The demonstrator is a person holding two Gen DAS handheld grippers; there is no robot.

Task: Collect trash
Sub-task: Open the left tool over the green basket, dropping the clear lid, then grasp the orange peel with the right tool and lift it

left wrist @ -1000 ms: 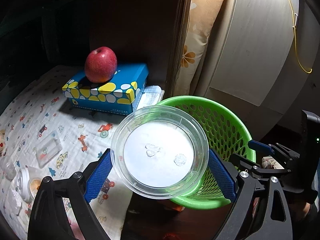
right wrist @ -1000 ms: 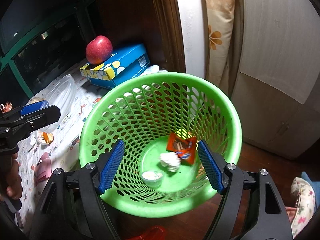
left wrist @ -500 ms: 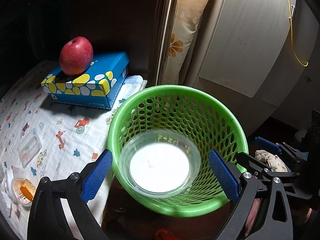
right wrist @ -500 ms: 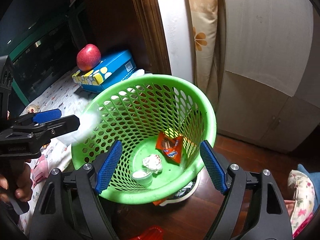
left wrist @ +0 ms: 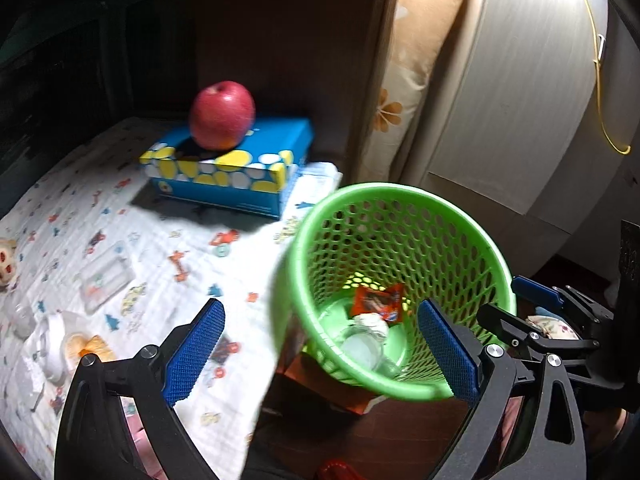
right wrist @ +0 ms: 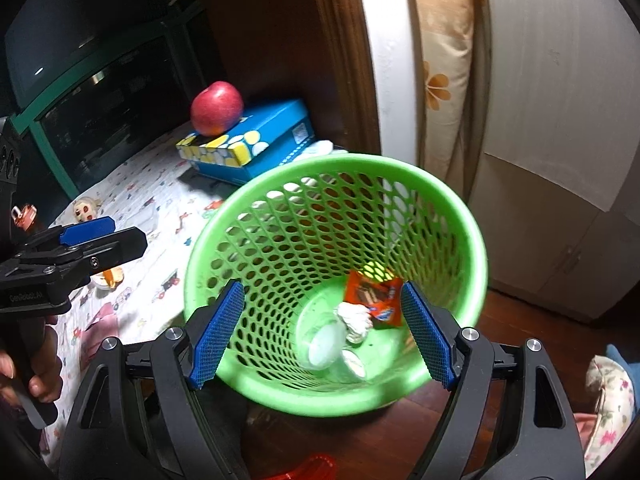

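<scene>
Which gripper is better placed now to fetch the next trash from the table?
Left. The open left gripper hangs over the table's cloth, near the small cup. The right gripper faces the basket.

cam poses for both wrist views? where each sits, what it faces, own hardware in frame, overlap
Left wrist: on the left tongs, above the table edge, facing the green basket; open jaws and right tongs show.
Right wrist: on the right tongs, looking down into the basket; open jaws, left tongs and a hand show.
Shared: basket, apple, blue tissue box.
</scene>
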